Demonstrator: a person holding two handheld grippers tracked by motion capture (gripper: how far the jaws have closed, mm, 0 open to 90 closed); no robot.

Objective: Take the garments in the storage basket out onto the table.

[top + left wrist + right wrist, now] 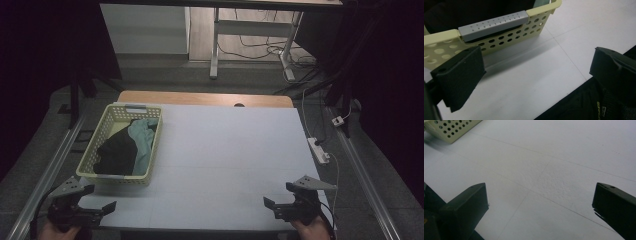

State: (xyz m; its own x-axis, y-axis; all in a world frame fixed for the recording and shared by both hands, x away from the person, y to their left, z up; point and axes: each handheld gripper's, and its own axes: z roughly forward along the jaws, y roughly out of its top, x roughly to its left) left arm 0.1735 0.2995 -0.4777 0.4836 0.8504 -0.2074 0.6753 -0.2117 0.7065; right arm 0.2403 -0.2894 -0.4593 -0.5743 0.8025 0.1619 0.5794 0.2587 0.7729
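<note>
We find the left claw [102, 210] at the near left corner of the desk [225, 150], its jaws spread wide with nothing between them but bare desk surface. The pale yellow perforated laundry basket [150, 150] stands just ahead of this claw; in the left gripper view its near wall and grey handle [494, 25] sit directly beyond the jaw tips, close but not touching. We judge the claw is lined up there because the handle end is the natural place to take hold of the basket.

Inside the basket lie a black garment [117, 152] and a teal garment [145, 137], bunched loosely and partly overlapping, the teal one farther from the left claw. They rest below the rim, so either could be lifted out from above.

The right claw [274, 206] waits at the near right corner, well apart from the basket, jaws likewise wide and empty; ahead of it lies plain desk, with a corner of the basket [451, 130] far off to its left. We judge it is parked clear, leaving the middle of the desk free for laying clothes.
</note>
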